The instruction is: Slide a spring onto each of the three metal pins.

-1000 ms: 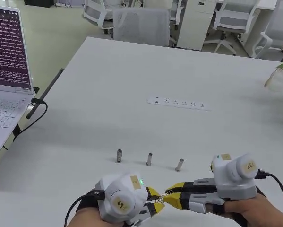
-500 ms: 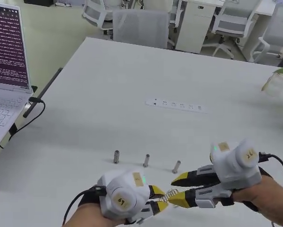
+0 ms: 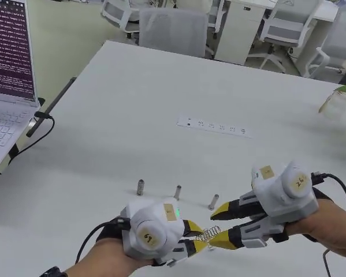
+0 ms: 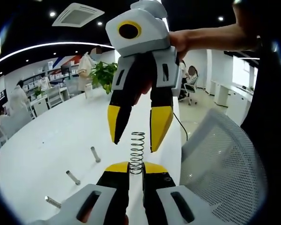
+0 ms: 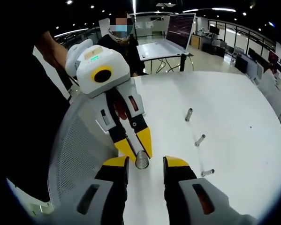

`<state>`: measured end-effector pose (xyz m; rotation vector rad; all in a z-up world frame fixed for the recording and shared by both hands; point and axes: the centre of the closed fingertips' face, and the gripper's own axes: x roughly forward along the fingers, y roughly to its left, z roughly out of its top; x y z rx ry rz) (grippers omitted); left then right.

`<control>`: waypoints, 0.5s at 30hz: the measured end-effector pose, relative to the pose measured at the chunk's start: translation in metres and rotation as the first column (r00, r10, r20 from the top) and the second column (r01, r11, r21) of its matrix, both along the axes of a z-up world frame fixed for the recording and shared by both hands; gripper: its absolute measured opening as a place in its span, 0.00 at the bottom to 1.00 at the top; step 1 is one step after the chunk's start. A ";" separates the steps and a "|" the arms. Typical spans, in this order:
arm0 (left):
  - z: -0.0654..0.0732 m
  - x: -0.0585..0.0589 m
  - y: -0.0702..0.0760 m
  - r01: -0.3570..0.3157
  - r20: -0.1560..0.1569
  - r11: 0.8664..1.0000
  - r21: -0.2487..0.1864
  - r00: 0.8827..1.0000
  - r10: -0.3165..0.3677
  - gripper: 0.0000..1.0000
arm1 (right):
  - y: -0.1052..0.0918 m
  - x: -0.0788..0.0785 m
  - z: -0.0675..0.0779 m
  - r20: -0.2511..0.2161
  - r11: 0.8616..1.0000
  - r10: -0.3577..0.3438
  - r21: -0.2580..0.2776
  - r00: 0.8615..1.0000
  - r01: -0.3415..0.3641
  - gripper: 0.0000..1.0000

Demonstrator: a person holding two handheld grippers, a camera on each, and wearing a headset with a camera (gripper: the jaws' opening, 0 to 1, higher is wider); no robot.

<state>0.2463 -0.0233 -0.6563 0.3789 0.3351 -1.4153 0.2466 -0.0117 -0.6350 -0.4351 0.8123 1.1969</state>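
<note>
Three short metal pins [image 3: 140,186] [image 3: 177,192] [image 3: 213,201] stand in a row on the white table [image 3: 132,109], all bare. Just in front of them my left gripper [image 3: 194,239] is shut on one end of a small coil spring [image 3: 209,234], held above the table. In the left gripper view the spring [image 4: 137,152] sticks up from my left gripper [image 4: 136,168]. My right gripper [image 3: 217,228] faces it, open, its yellow tips either side of the spring's free end. The right gripper view has the spring [image 5: 141,159] end-on between my right gripper [image 5: 146,161] tips.
A white power strip [image 3: 214,127] lies mid-table beyond the pins. An open laptop [image 3: 5,86] and its black cable [image 3: 37,135] sit at the left edge. A potted plant [image 3: 343,104] stands at the right. Office chairs [image 3: 173,32] line the far side.
The right gripper's jaws, near together at the spring a second ago, have spread apart and lifted slightly. The left gripper still holds the spring.
</note>
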 end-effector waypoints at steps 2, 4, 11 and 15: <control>0.004 0.001 -0.001 0.001 0.001 1.000 -0.014 1.000 -0.001 0.02 | 0.000 -0.001 0.003 0.007 1.000 0.025 -0.018 1.000 -0.025 0.27; 0.006 0.000 -0.002 0.005 0.002 1.000 -0.020 1.000 -0.005 0.02 | -0.001 -0.001 0.005 0.010 0.999 0.036 -0.026 0.999 -0.036 0.26; 0.014 -0.003 -0.009 0.023 0.010 0.999 -0.049 1.000 -0.023 0.02 | -0.003 -0.006 0.012 0.010 0.992 0.112 -0.061 0.994 -0.111 0.19; 0.018 -0.004 -0.013 0.030 0.011 0.997 -0.065 1.000 -0.029 0.02 | -0.004 -0.007 0.014 0.013 0.986 0.144 -0.087 0.990 -0.142 0.17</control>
